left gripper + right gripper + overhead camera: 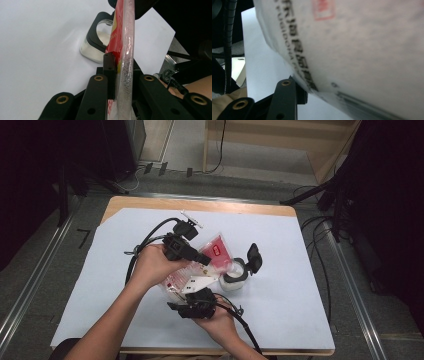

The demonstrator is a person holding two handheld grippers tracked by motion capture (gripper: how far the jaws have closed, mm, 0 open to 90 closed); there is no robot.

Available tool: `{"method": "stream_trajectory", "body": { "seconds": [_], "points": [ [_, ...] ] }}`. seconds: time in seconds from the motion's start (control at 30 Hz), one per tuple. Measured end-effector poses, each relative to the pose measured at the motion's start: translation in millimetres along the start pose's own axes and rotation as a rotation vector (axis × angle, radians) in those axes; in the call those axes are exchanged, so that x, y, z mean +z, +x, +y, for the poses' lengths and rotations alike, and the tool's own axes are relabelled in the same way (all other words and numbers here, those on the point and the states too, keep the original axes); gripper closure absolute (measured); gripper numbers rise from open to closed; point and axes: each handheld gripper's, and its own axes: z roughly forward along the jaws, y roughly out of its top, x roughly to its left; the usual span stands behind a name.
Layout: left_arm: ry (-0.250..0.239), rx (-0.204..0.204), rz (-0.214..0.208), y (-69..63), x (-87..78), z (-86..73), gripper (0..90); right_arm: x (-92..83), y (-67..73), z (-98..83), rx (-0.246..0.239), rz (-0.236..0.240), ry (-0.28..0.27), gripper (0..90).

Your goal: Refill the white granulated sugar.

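Clearly the red-and-clear pouch (207,262) hangs tilted over the open white jar (233,280) on the counter (280,250), both sets of jaws clamped on it: the left gripper (200,257) pinches its edge, and the right gripper (192,306) holds its lower end. Tipped too steeply or off-centre, its white grains could, I judge, miss the jar's mouth; a slipping grip would drop it. Black print runs along the pouch in the right gripper view, too blurred to read; a red stamp sits above.

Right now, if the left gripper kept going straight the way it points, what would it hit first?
Probably the open jar with the black flip lid: beyond the left gripper, shut on the red-and-clear pouch, it stands just ahead on the white sheet, though depth is hard to judge.
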Motion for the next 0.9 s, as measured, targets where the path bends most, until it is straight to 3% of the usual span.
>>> {"method": "stream_trajectory", "body": {
  "seconds": [0.33,0.57,0.7,0.9],
  "points": [
    [-0.049,0.008,-0.009,0.9,-11.0,-0.7,85.4,-6.8,-6.1,2.7,0.014,-0.023,-0.028,58.4],
    [-0.092,-0.015,-0.039,7.6,-25.7,-3.3,85.5,-11.1,-10.6,3.9,0.025,-0.043,-0.048,57.6],
    [-0.114,-0.012,-0.032,9.7,-33.4,-4.4,85.4,-15.9,-17.8,4.3,0.053,-0.064,-0.066,55.9],
    [-0.132,-0.024,-0.043,13.2,-39.8,-6.8,85.5,-19.0,-22.8,3.4,0.051,-0.093,-0.069,55.4]
  ]
}}
